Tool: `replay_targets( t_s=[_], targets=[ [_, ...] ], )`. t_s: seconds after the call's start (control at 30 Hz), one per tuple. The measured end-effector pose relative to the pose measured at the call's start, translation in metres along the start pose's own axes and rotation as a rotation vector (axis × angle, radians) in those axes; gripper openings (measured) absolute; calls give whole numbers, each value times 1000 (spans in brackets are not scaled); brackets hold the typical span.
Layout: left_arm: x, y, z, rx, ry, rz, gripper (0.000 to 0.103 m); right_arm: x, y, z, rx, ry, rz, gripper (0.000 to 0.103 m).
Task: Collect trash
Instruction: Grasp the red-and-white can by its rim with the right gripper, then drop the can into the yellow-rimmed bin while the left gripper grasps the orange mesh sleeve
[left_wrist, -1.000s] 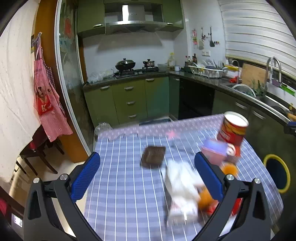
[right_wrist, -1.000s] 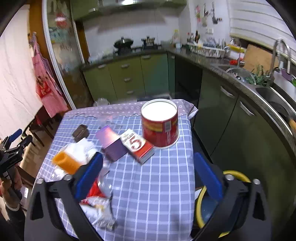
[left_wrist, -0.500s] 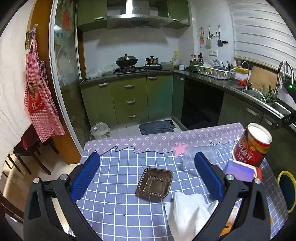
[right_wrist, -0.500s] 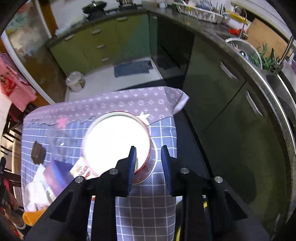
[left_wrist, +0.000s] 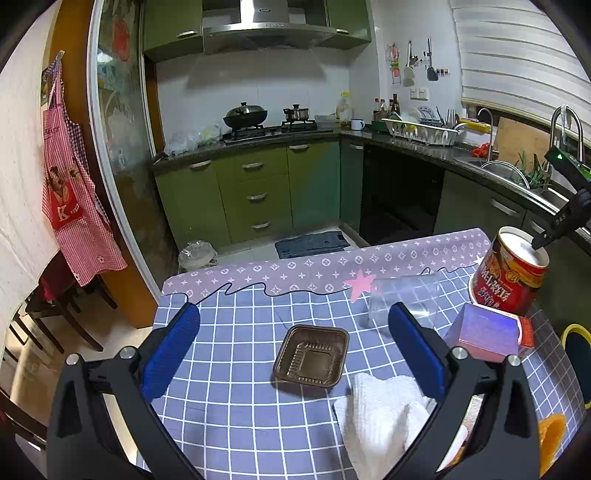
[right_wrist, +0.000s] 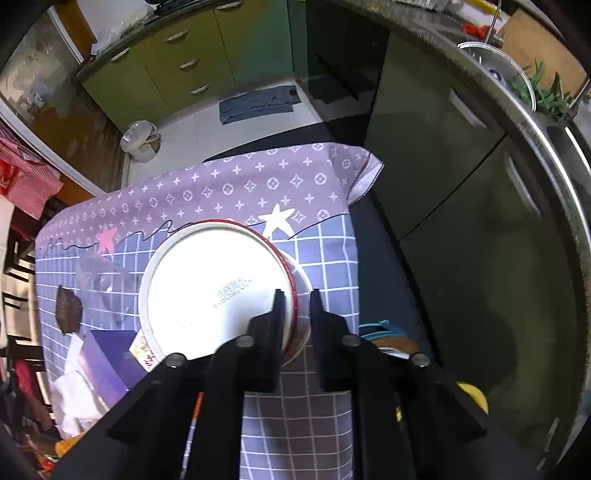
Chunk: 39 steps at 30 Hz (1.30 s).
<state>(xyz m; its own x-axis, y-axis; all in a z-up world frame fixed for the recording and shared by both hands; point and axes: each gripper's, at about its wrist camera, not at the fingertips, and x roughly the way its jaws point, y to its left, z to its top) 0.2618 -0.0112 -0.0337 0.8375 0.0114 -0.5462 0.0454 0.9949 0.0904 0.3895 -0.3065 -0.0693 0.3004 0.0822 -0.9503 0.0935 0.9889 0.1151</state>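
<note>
A bench (left_wrist: 236, 413) under a blue-checked cloth with a purple patterned border carries the clutter. Near its middle lies a brown plastic tray (left_wrist: 312, 356), empty and flat on the cloth. Just right of it a white crumpled cloth (left_wrist: 384, 417) rests, partly behind the left gripper's right finger. A clear plastic cup (left_wrist: 406, 301) lies on its side beyond the tray, near the border. At the far right corner stands a red canister (left_wrist: 509, 275) with a white lid, and just in front of it a purple box (left_wrist: 484, 334) beside a red-and-white carton (left_wrist: 526, 332). An orange object (left_wrist: 550, 435) shows at the right edge, too cut off to identify. On the floor beyond the bench sit a small bin with a clear liner (left_wrist: 195, 253) and a dark floor mat (left_wrist: 312, 245).

The left gripper (left_wrist: 295, 347) hovers above the bench with its jaws spread wide, holding nothing; the tray sits between its fingers in view.

The right gripper (right_wrist: 297, 314) comes at the canister (right_wrist: 218, 291) from above, its jaws narrowed to a slim gap that straddles the rim, one finger over the lid and one outside the wall
</note>
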Motion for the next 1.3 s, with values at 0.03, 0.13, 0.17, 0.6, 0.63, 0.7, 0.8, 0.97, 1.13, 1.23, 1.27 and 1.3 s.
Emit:
replay_targets(
  t_s=[0.03, 0.13, 0.17, 0.6, 0.63, 0.7, 0.8, 0.97, 1.13, 1.23, 1.27, 1.3],
  targets=[
    [0, 0, 0, 0, 1, 0, 97, 0, 0, -1, 4, 3, -3, 6],
    [1, 0, 0, 0, 2, -3, 97, 0, 0, -2, 8, -6, -3, 5],
    [1, 0, 0, 0, 2, -2, 97, -1, -1, -3, 9, -12, 0, 5],
    [-37, 0, 6, 21, -39, 3, 97, -98, -38, -49, 35, -154, 61, 5],
    [-45, -2, 6, 31, -39, -1, 97, -109, -48, -60, 44, -163, 56, 5],
    [-65, -7, 2, 53, -40, -25, 97, -126, -74, -87, 72, -169, 41, 5],
    [-90, -12, -5, 78, -39, -58, 97, -136, -124, -136, 137, -153, -12, 5],
    [-127, -26, -23, 105, -17, -132, 97, -109, -202, -207, 262, -85, -74, 6],
    [-143, -42, -36, 131, 2, -143, 97, -64, -249, -244, 334, -35, -95, 6],
    [-146, -51, -41, 141, 21, -161, 97, -40, -268, -256, 359, -12, -80, 7],
    [-146, -54, -42, 143, 27, -167, 97, -33, -272, -259, 364, -4, -74, 7],
    [-146, -55, -43, 144, 29, -170, 97, -26, -279, -262, 366, 1, -73, 7]
  ],
)
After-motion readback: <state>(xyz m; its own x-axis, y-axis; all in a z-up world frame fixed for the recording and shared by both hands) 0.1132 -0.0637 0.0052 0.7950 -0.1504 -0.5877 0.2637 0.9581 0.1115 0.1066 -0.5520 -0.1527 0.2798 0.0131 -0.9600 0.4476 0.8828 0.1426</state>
